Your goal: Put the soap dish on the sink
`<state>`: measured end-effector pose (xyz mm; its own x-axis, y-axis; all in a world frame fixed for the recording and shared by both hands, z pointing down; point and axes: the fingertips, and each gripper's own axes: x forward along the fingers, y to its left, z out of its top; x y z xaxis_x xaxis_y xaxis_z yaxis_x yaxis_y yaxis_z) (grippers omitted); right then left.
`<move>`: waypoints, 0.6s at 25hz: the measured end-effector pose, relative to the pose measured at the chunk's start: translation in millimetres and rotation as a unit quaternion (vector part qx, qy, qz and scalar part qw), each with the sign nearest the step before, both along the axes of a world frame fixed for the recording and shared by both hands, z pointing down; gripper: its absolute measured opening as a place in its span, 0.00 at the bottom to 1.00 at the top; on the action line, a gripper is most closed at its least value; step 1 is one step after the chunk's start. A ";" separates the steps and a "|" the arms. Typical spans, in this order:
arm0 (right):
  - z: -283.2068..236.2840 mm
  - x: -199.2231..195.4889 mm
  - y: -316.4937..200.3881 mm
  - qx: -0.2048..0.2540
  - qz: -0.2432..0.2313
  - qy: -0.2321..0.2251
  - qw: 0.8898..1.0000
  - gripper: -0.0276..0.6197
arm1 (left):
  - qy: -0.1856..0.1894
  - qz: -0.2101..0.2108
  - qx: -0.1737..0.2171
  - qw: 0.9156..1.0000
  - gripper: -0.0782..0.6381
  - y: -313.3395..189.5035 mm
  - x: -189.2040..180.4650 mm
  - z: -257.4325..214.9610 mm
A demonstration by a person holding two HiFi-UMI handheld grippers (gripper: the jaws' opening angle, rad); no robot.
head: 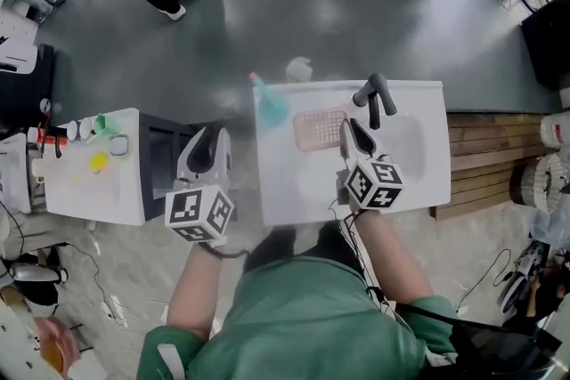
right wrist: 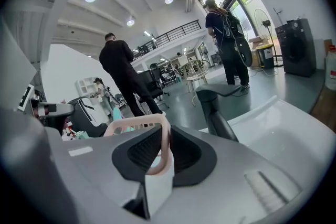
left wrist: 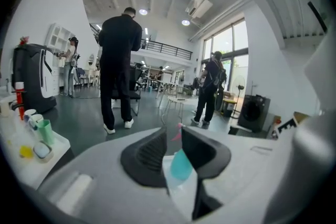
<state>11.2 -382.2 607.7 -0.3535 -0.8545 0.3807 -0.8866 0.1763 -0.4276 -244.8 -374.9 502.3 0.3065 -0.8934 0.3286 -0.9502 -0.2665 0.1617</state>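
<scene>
Between the right gripper's jaws sits one thin rim of the pink dish, pinched tight. The dish lies level over the flat top of the sink, left of the basin and just beside the faucet; whether it already rests there I cannot tell. A teal item stands near its other side. The left gripper hangs off the sink's left edge, jaws a little apart with nothing in them. Held by one edge only, the dish could pivot or tip if it is let go before it sits flat. A careless pull-back could also drag it toward the basin or knock the faucet.
</scene>
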 end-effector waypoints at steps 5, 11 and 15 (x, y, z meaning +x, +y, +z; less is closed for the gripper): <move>37.2 -3.6 -24.8 -0.024 0.008 0.023 0.999 0.12 | -0.004 -0.004 -0.022 1.000 0.23 -19.2 -8.9 25.3; 83.4 -0.2 -43.6 -0.068 0.029 0.036 0.997 0.12 | -0.007 -0.007 -0.041 0.999 0.23 -30.7 -12.6 47.0; 102.5 2.5 -55.9 -0.086 0.037 0.050 0.994 0.12 | -0.009 -0.012 -0.049 0.999 0.23 -35.5 -18.5 56.7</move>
<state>13.8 -438.1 710.2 -0.2455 -0.7954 0.5541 -0.9341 0.0413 -0.3547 -263.3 -410.3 559.0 0.2783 -0.8639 0.4197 -0.9591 -0.2268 0.1691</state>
